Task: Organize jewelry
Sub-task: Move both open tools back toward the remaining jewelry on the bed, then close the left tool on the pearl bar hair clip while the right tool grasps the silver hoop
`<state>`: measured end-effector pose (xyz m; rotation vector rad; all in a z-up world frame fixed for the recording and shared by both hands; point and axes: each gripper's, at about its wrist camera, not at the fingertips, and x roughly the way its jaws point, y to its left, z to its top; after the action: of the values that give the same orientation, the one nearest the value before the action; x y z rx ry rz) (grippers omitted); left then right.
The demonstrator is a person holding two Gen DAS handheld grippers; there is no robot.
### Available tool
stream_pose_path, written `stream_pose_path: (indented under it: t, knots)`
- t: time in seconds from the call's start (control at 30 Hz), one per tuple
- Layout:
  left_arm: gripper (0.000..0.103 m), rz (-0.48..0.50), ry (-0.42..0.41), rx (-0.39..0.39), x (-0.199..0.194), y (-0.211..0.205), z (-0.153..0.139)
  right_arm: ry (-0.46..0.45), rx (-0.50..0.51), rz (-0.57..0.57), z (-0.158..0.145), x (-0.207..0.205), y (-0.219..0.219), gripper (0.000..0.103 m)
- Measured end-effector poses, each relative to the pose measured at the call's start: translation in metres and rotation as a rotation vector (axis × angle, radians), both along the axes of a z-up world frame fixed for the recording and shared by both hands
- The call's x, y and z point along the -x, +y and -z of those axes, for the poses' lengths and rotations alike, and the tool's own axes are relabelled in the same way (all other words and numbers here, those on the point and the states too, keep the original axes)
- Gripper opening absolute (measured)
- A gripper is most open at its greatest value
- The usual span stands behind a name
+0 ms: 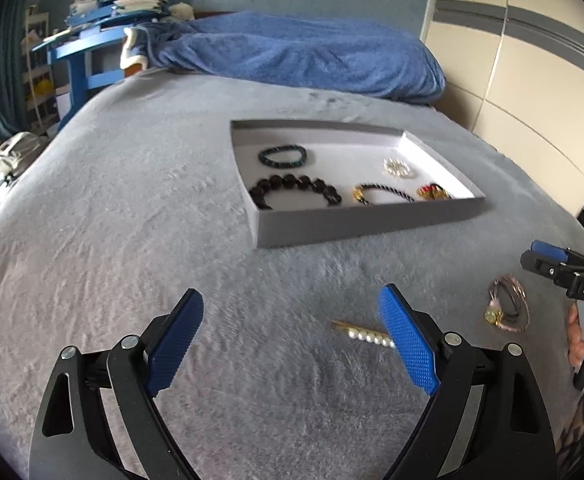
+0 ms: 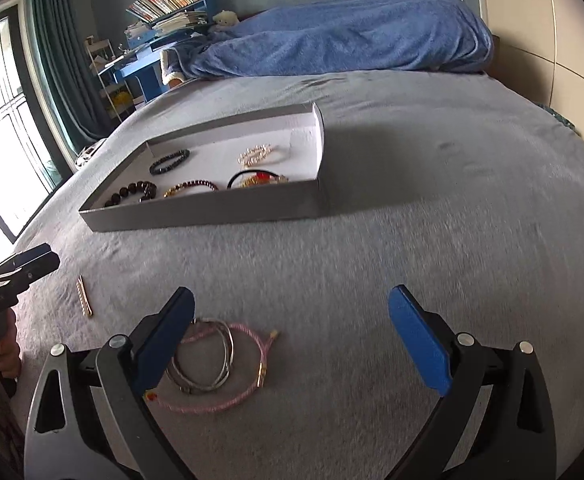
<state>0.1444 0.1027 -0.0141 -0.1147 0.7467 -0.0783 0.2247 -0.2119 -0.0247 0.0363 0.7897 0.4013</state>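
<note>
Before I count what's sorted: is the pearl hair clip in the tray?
Out. The pearl hair clip lies on the grey blanket, short of the tray.

Both wrist views look low across the bed [image 1: 132,220], sharing the tray [image 2: 212,212].

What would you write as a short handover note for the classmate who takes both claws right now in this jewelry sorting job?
Left claw: open, empty, low over the grey bedspread, beside the pearl hair clip.
Right claw: open, empty, over the pink cord bracelet and silver bangles.
Done: five pieces lie in the grey tray, including the black bead bracelet and dark blue bracelet.
Left: hair clip, pink bracelet and bangles still lie on the bedspread, outside the tray.
</note>
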Motion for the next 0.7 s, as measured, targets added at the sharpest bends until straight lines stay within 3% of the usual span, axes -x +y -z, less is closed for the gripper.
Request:
stream_pose_path:
  t: [0.17,0.3,0.37,0.6,0.7]
  knots:
    - [0.089,0.05,0.058,0.01,-0.001,-0.017,0.005,0.014,0.006,0.012,0.006,0.014,-0.002,0.097]
    - [0.087,0.053,0.098,0.066,0.004,-0.029,0.008,0.0,0.034,-0.005,0.006,0.026,0.003,0.096]
    - [0.071,0.057,0.122,0.08,0.005,-0.035,0.012,-0.008,0.049,-0.026,0.006,0.031,0.008,0.096]
    - [0.053,0.023,0.169,0.093,-0.002,-0.04,0.02,-0.019,0.069,-0.099,0.006,0.043,0.024,0.084]
    - [0.034,0.016,0.161,0.07,-0.006,-0.041,0.023,-0.019,0.052,-0.095,0.005,0.043,0.022,0.077]
